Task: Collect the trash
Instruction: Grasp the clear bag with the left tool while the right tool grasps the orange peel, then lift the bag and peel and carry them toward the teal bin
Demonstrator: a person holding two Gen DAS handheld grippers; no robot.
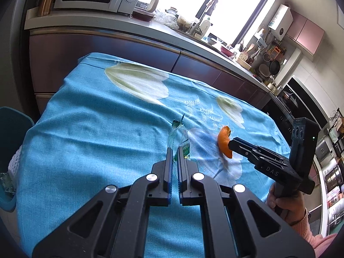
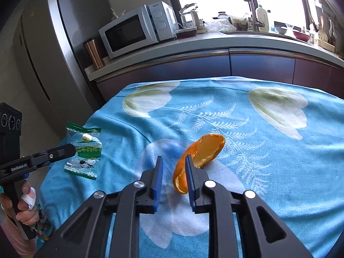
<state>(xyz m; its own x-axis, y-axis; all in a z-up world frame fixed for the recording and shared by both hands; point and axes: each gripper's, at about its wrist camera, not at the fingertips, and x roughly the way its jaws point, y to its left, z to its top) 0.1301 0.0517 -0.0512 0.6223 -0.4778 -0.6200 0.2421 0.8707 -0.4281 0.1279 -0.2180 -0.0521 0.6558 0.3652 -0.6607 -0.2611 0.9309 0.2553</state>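
A clear candy wrapper with green print (image 1: 178, 138) hangs above the blue flowered tablecloth (image 1: 96, 129), pinched between the fingertips of my left gripper (image 1: 174, 149), which is shut on it. The right wrist view shows the same wrapper (image 2: 86, 150) at the left gripper's tip (image 2: 73, 148), near the table's left edge. A curved orange peel (image 2: 204, 148) stands between the fingers of my right gripper (image 2: 174, 158). It leans on the right-hand pad, with a clear gap to the other pad, so the gripper is open. From the left wrist view, the peel (image 1: 223, 142) sits at the right gripper's tip (image 1: 232, 145).
A kitchen counter (image 2: 193, 43) runs behind the table, with a microwave (image 2: 133, 32), a copper tumbler (image 2: 93, 51) and a cluttered sink area. A teal chair (image 1: 13, 129) stands at the table's left side, and another wrapper (image 1: 5, 182) lies by it. A hand (image 1: 286, 202) holds each gripper.
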